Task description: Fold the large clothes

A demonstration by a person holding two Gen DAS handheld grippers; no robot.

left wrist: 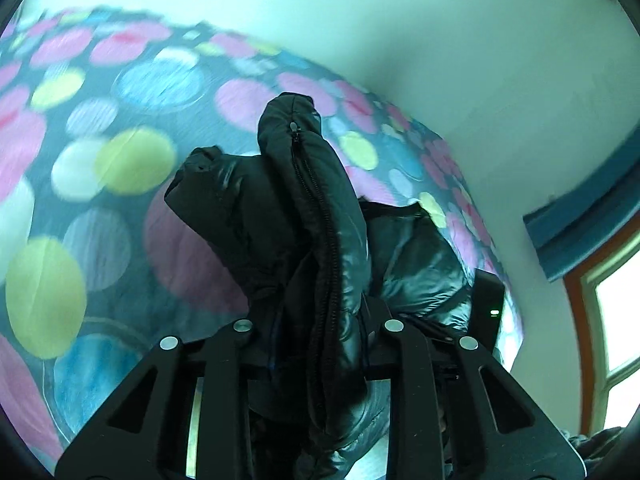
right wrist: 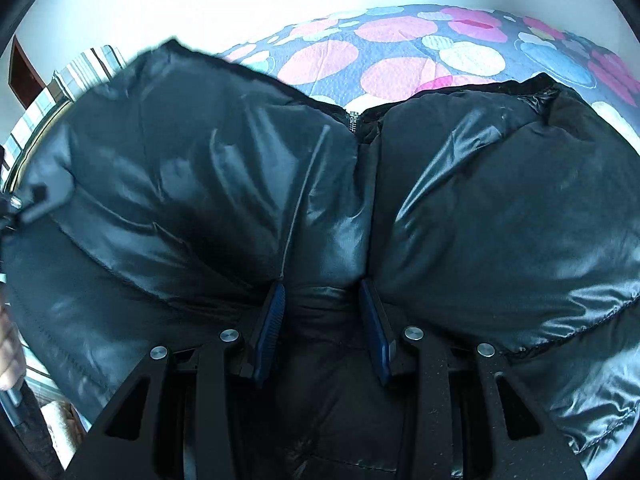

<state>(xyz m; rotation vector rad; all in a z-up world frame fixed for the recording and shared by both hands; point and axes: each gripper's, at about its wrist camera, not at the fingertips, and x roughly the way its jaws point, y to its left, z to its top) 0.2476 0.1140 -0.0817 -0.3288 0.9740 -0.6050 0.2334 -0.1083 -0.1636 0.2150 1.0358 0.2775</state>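
The left gripper (left wrist: 320,344) pinches the zipper edge of one black puffer jacket (left wrist: 320,240), raised above the bed (left wrist: 100,160). The right gripper (right wrist: 326,320) clamps a shiny fold of it, jacket bulging at 10 and 2 o'clock, hiding most of the one spotted bedspread (right wrist: 400,56).

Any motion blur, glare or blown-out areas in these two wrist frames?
Left wrist: bedspread smeared by motion, jacket fairly sharp, window blown out. Right wrist: wall above overexposed, jacket's upper left edge blurred, sheen highlights on its fabric, bedspread reasonably sharp. Both show strong fisheye curvature.
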